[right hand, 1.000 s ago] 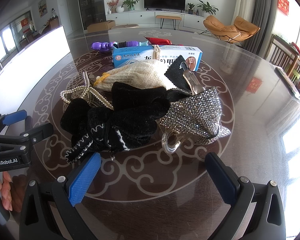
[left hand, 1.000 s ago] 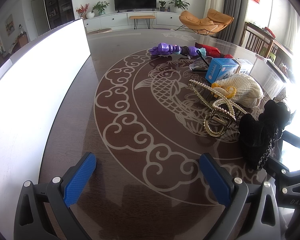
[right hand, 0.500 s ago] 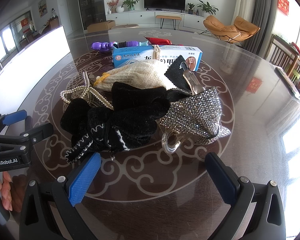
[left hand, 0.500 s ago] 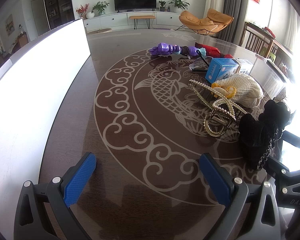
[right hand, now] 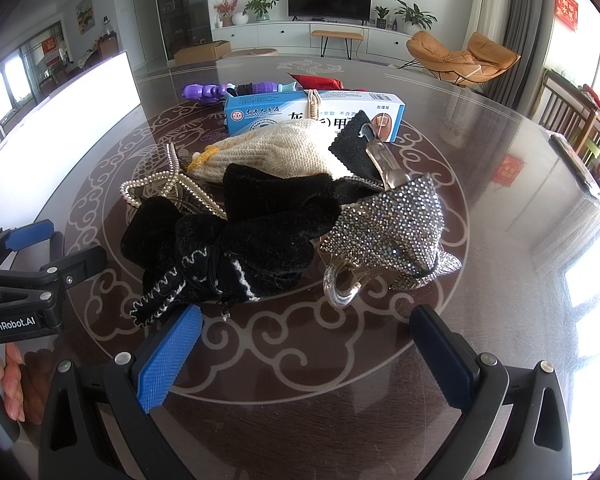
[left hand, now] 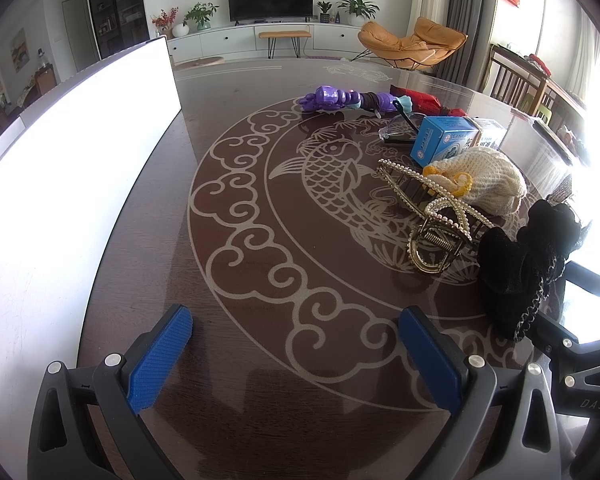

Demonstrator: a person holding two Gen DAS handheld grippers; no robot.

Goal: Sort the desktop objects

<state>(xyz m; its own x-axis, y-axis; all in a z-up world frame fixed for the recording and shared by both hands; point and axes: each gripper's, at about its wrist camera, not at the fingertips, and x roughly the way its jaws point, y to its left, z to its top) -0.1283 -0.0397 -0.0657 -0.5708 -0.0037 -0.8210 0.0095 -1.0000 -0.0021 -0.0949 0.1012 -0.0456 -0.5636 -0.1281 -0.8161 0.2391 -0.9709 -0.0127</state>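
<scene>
A heap of small objects lies on the dark patterned table [left hand: 260, 264]. A black velvet bow [right hand: 236, 240] is nearest my right gripper [right hand: 304, 354], which stands open just in front of it. Beside the bow sit a rhinestone hair clip [right hand: 396, 232], a pearl hair claw [left hand: 436, 216], a cream knitted pouch [right hand: 276, 152], a blue-and-white medicine box [right hand: 312, 112] and a purple toy [left hand: 340, 100]. My left gripper [left hand: 296, 354] is open over bare table, left of the heap. It also shows in the right wrist view as the left gripper [right hand: 32, 264], held by a hand.
A large white board [left hand: 60, 168] runs along the table's left side. A red packet [left hand: 416, 98] and black-framed glasses [left hand: 400, 128] lie behind the heap. A wooden chair [left hand: 520, 80] stands at the far right, with a living room beyond.
</scene>
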